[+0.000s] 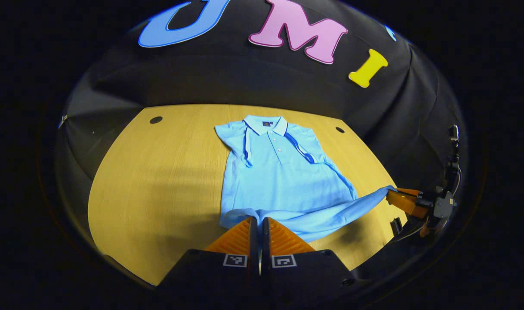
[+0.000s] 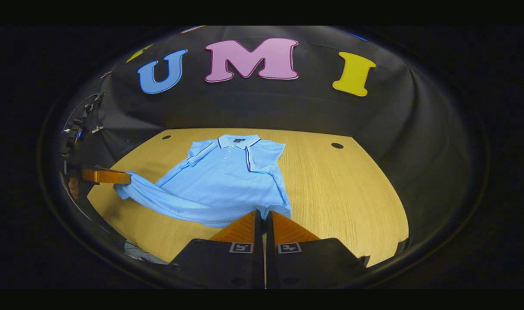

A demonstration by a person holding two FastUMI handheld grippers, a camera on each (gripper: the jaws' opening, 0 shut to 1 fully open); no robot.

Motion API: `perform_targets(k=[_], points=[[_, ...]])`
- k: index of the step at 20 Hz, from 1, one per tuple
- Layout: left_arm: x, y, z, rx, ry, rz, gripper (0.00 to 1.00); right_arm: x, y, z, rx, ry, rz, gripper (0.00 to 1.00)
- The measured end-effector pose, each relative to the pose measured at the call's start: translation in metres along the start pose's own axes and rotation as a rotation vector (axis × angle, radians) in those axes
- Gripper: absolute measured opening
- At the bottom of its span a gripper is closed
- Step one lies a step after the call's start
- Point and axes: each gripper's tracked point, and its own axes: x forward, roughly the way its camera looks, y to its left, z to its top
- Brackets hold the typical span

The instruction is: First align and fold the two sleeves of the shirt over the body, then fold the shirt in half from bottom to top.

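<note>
A light blue polo shirt [image 1: 283, 176] is laid face up on a wooden table [image 1: 158, 189], seen at mid-frame in the left gripper view. The collar [image 1: 265, 125] is turned toward the top of the frame, toward the black cloth wall [image 1: 245, 82], and the hem toward the bottom edge, so the long axis runs from bottom to top of the picture. Both sleeves are seen folded inward over the body, dark piping marking each fold.

The left gripper [image 1: 259, 234] is placed at bottom centre of its own view, its fingers drawn together on the lower left corner of the hem; the cloth is bunched just above the tips. The right gripper [image 1: 393, 194] is seen at the right edge of the same frame, its fingers closed on the opposite hem corner, which is pulled out into a taut point away from the body.

In the right gripper view the shirt [image 2: 221, 181] is found at centre left, collar up. The right gripper [image 2: 264, 221] is set at bottom centre, fingers pressed together on the hem corner. The left gripper [image 2: 126, 177] is noted at the left edge, clamped on the far corner, the hem stretched between the two.

Two dark round holes are noted in the table near its far edge.
</note>
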Motion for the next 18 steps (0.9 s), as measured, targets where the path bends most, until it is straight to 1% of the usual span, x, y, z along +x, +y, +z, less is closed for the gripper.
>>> perform_targets(k=[2, 4, 5, 6, 8, 10, 11, 12, 13, 16, 17, 18], points=[[0.003, 0.003, 0.021, 0.003, -0.02, -0.004, 0.06, 0.006, -0.001, 0.018, -0.011, -0.019, -0.01, 0.0], [0.006, 0.006, 0.041, 0.004, -0.034, -0.008, 0.06, 0.012, -0.001, 0.035, -0.01, -0.033, -0.017, 0.06], [0.008, 0.008, 0.051, 0.002, -0.039, -0.011, 0.06, 0.016, -0.002, 0.043, -0.008, -0.042, -0.02, 0.0], [0.012, 0.009, 0.06, 0.0, -0.044, -0.015, 0.06, 0.019, -0.002, 0.05, -0.01, -0.044, -0.026, 0.12], [0.018, 0.013, 0.078, -0.009, -0.053, -0.021, 0.06, 0.027, -0.002, 0.062, -0.008, -0.048, -0.031, 0.0], [0.025, 0.018, 0.095, -0.029, -0.06, -0.027, 0.06, 0.037, -0.002, 0.074, -0.005, -0.052, -0.03, 0.11], [0.029, 0.02, 0.102, -0.036, -0.063, -0.025, 0.06, 0.043, -0.001, 0.08, -0.008, -0.054, -0.028, 0.12], [0.037, 0.025, 0.107, -0.039, -0.061, -0.018, 0.06, 0.05, -0.002, 0.086, -0.017, -0.055, -0.029, 0.12], [0.044, 0.027, 0.113, -0.042, -0.063, -0.014, 0.06, 0.057, -0.003, 0.09, -0.023, -0.05, -0.024, 0.0], [0.063, 0.035, 0.131, -0.052, -0.06, 0.009, 0.06, 0.085, -0.004, 0.102, -0.042, -0.038, -0.005, 0.0], [0.07, 0.038, 0.138, -0.057, -0.061, 0.02, 0.06, 0.096, -0.006, 0.106, -0.051, -0.03, 0.003, 0.06], [0.078, 0.039, 0.145, -0.061, -0.061, 0.027, 0.06, 0.106, -0.008, 0.11, -0.056, -0.024, 0.011, 0.06]])
